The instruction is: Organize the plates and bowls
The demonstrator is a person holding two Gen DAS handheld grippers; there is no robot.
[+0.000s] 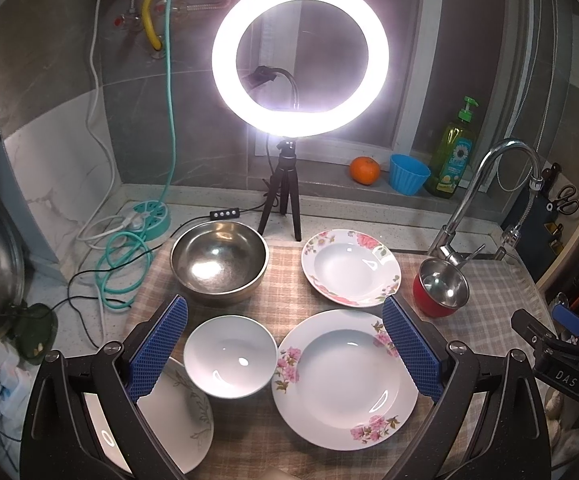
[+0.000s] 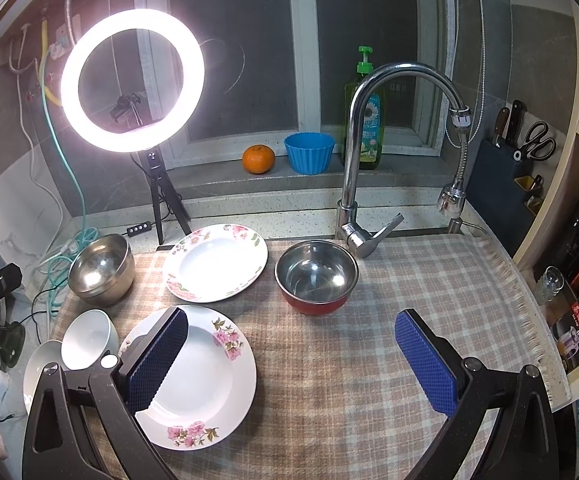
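My left gripper (image 1: 285, 350) hangs with its blue-padded jaws wide apart and empty, framing the small white ceramic bowl (image 1: 229, 356) at lower centre of its view and the large white plate with pink flowers (image 1: 345, 380) just right of it; the bowl sits partly on a white plate with a grey leaf pattern (image 1: 185, 412) at lower left. My right gripper (image 2: 291, 356) is likewise spread and empty, its left pad over the same large floral plate (image 2: 205, 376), its right pad above bare checked cloth (image 2: 349, 360). Farther up sit the smaller floral plate (image 1: 349, 266), the brushed steel bowl (image 1: 219, 266) at centre left, and the red-sided steel bowl (image 2: 316, 276) near the chrome faucet (image 2: 369, 152). I judge nothing is stacked yet, so I would begin by lifting the white bowl off the leaf plate: pinch one rim wall squarely, lift straight up, then nest bowls and stack plates largest lowest.
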